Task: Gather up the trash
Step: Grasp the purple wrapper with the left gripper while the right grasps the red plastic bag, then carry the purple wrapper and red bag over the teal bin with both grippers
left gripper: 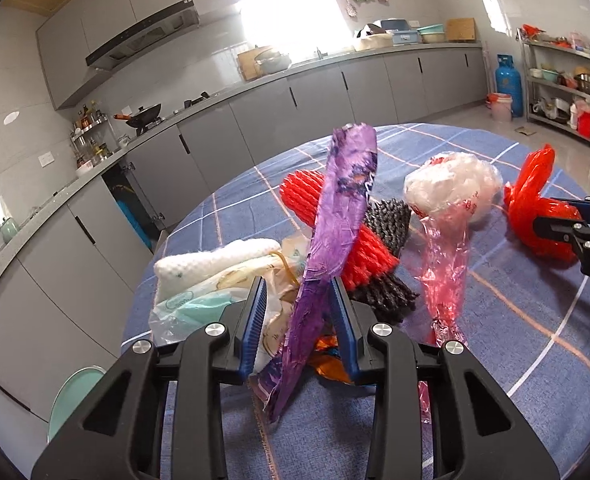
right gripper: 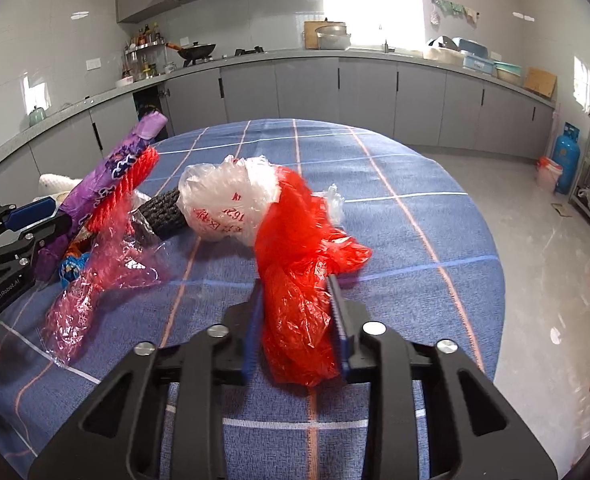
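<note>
Behind purple wrapper: red netting, perhaps touching.

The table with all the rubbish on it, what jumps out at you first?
The long purple wrapper stands out, sticking up between the fingers of the left gripper, which pinches it. Next is the bright red plastic bag, squeezed in the right gripper. Between them on the blue checked tablecloth lies a crumpled white plastic bag.
</note>
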